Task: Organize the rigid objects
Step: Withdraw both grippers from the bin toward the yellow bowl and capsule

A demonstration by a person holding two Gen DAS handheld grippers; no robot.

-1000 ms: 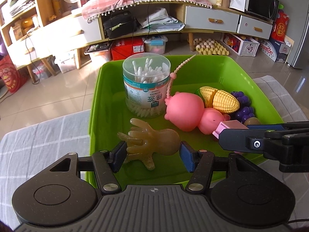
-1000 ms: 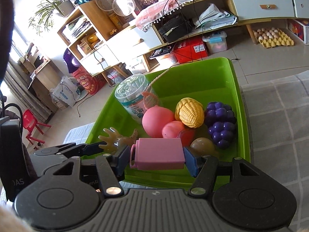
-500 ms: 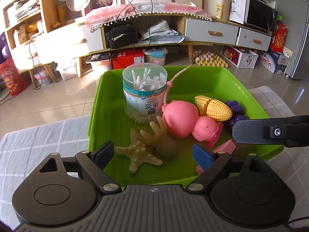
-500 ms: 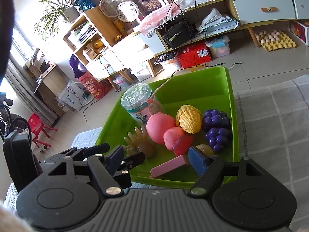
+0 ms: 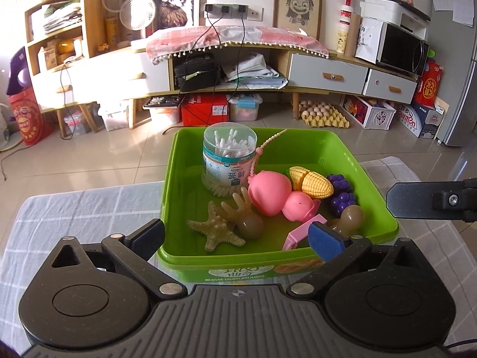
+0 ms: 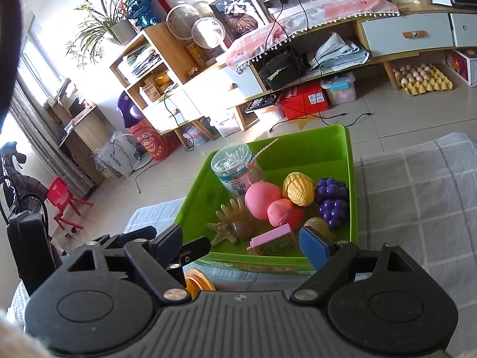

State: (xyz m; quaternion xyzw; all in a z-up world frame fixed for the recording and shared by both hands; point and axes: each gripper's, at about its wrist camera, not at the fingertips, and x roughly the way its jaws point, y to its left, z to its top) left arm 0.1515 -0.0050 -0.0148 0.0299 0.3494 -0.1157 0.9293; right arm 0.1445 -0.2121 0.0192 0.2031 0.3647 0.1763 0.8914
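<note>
A table under a grey checked cloth [image 5: 89,205] — on it a green bin [image 5: 372,191] and an orange lid [image 6: 198,282].

I note a lime-green plastic bin [image 5: 375,185] holding a yellow toy corn cob [image 5: 313,181], purple toy grapes [image 5: 341,194], a pink rubber pig [image 5: 269,192], a tan starfish [image 5: 216,231]; grey-and-white checked cloth [image 5: 89,205] covers the tabletop.
</note>
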